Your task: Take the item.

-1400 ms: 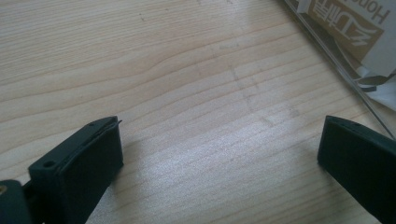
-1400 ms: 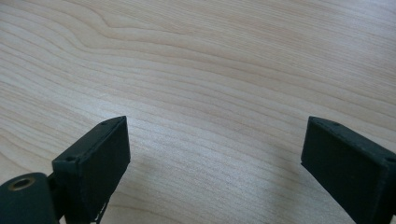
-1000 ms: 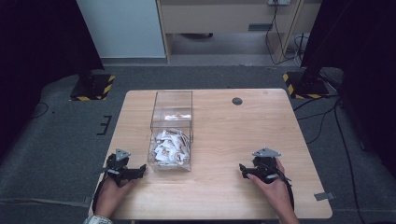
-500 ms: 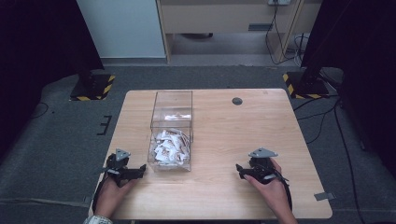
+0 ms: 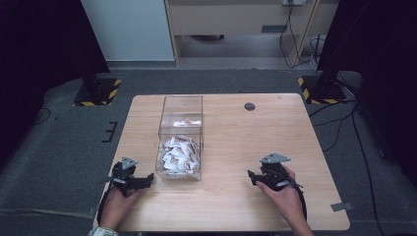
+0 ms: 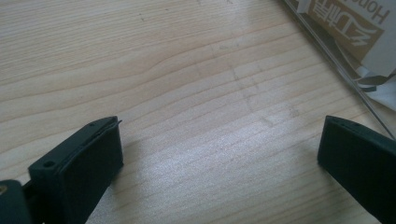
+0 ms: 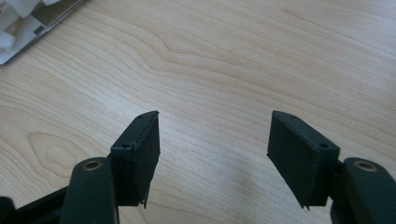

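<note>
A clear plastic box (image 5: 180, 137) stands left of the middle of the wooden table (image 5: 236, 128) and holds several white paper packets (image 5: 179, 153). My left gripper (image 5: 142, 181) rests low over the table just left of the box's near corner, with its jaws wide open over bare wood (image 6: 219, 135). The box wall (image 6: 336, 51) and a brown-printed packet (image 6: 355, 28) show at the top right of the left gripper view. My right gripper (image 5: 253, 178) sits near the front right and points left toward the box. Its jaws (image 7: 215, 123) are open and have just been closing, with nothing between them.
A small dark round cap (image 5: 250, 106) sits in the table top near the far edge. Dark carpet with cables surrounds the table, and black stands with yellow-striped bases (image 5: 98, 91) stand at the far corners. Packets (image 7: 28, 18) peek in at the top left of the right gripper view.
The right gripper has edged slightly to the left. The left hand and the box have kept still.
</note>
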The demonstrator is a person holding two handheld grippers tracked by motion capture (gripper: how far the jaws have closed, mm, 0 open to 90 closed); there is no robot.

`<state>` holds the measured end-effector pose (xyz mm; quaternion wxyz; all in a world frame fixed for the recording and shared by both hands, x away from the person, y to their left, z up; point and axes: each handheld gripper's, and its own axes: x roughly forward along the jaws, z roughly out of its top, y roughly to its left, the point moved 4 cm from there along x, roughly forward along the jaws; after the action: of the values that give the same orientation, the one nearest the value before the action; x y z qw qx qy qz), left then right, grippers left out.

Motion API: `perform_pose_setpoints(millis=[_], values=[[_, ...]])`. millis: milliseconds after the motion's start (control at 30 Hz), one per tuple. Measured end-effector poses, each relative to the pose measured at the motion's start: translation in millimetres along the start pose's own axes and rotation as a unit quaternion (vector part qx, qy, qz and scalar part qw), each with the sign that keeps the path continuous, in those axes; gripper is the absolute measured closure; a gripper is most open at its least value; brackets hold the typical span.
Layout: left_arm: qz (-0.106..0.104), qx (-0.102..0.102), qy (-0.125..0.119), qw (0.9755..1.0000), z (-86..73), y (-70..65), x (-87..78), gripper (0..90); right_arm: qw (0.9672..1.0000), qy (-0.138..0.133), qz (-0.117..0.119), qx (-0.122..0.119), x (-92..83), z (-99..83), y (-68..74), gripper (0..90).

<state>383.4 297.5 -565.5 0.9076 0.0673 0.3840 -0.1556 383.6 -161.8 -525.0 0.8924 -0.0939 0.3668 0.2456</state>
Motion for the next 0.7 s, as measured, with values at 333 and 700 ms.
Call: perform_pose_setpoints(millis=[333, 700], values=[[0.000, 0.000, 0.000, 1.0000, 0.0, 0.0, 0.0, 0.0, 0.9998, 0.007, 0.014, -0.007, -0.7, 11.7, 4.1, 41.3], [0.000, 0.000, 0.000, 1.0000, 0.0, 0.0, 0.0, 0.0, 0.9993, 0.017, 0.033, -0.012, -3.7, 37.2, 14.7, 42.6]])
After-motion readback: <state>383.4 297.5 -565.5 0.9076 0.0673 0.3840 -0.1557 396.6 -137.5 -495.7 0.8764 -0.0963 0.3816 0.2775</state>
